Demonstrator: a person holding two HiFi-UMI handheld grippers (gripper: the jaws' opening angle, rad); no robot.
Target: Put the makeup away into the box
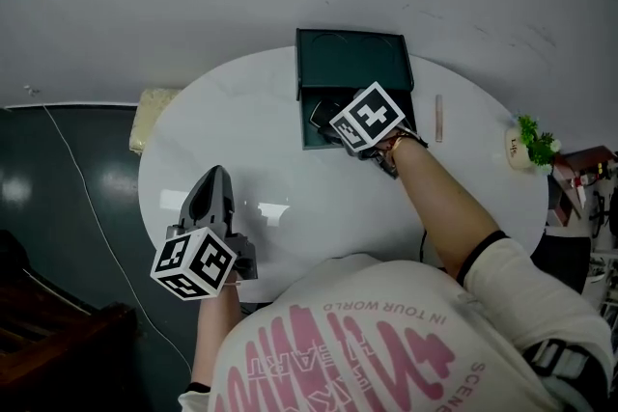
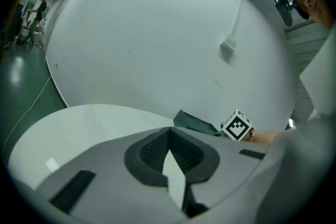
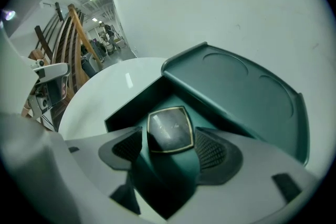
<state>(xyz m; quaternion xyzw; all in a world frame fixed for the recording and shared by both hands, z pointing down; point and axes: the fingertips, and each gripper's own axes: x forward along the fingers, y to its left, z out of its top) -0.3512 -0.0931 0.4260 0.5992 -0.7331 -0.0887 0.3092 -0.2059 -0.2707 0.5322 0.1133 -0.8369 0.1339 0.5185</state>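
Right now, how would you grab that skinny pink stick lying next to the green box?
Pinch the pink stick at its middle, coming straight down, fingers on its two long sides. It lies flat on the white table, clear of the box, so its narrow width is probably easiest to close on.

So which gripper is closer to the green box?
Right. The right hand-held gripper is over the open box, with a compact between its jaws. The left hand-held gripper is shut, far back near the table's front edge.
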